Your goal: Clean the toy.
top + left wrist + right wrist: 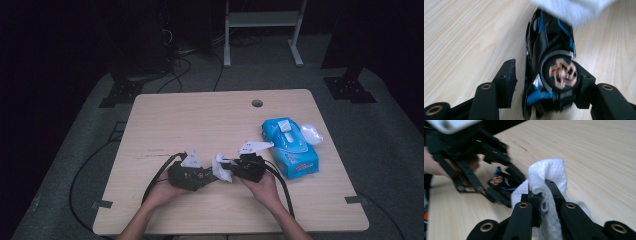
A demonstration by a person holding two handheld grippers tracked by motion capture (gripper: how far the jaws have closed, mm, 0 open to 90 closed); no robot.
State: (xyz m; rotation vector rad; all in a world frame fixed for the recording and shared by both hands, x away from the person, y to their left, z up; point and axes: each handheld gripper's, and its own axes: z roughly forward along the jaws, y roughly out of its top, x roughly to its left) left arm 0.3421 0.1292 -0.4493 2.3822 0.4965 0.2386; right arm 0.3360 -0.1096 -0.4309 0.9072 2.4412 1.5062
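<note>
1. Where the dark room surrounds it, a grey floor (75, 130) carries cables and a white stand (262, 30).
2. The pale wood tabletop (200, 120) has a round hole.
3. A blue wipe pack (290, 145) lies right.
4. Left gripper (187, 175): jaws grasping a black toy car (549, 67).
5. Right gripper (543, 191): jaws clenched on a white wipe (549, 172).

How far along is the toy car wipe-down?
Done: a white wipe is out of the blue wipe pack and clamped in the right gripper. In hand: the left gripper holds the black toy car, with the wipe at it. How clean it is cannot be told.
</note>
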